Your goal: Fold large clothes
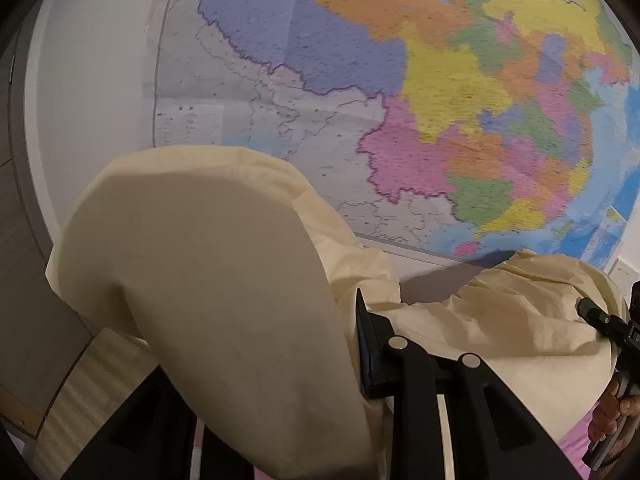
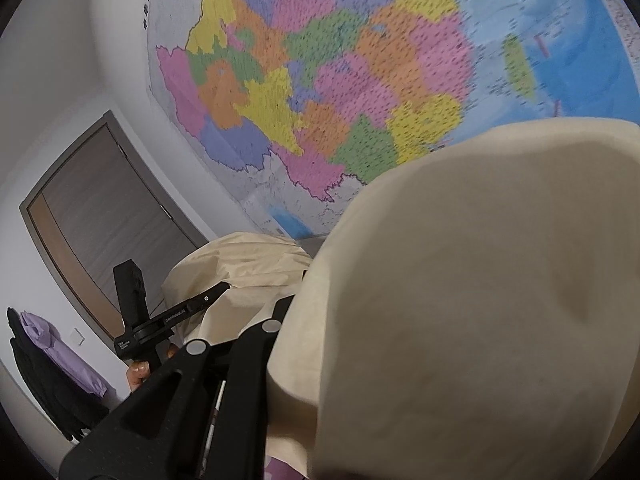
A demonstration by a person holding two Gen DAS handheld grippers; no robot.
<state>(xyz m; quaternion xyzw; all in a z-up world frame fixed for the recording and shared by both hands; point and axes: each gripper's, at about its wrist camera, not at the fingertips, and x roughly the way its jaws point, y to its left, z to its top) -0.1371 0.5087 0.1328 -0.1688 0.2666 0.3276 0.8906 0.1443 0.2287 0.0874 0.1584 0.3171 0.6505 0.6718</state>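
A large cream cloth point(image 1: 224, 264) is held up in the air between both grippers. My left gripper point(image 1: 344, 344) is shut on one edge of it; the cloth drapes over the left finger and hides it. The cloth sags toward my right gripper point(image 1: 600, 316), seen at the right edge. In the right wrist view the same cream cloth point(image 2: 480, 300) covers my right gripper point(image 2: 296, 320), which is shut on it, with one finger hidden. The left gripper point(image 2: 200, 304) shows at lower left, with cloth point(image 2: 240, 260) bunched behind it.
A large coloured wall map point(image 1: 440, 80) fills the wall ahead, also in the right wrist view point(image 2: 340, 80). A grey door point(image 2: 104, 216) is at left. Purple and black garments point(image 2: 60, 364) hang on the wall beside it. Pink fabric point(image 1: 572, 444) lies below.
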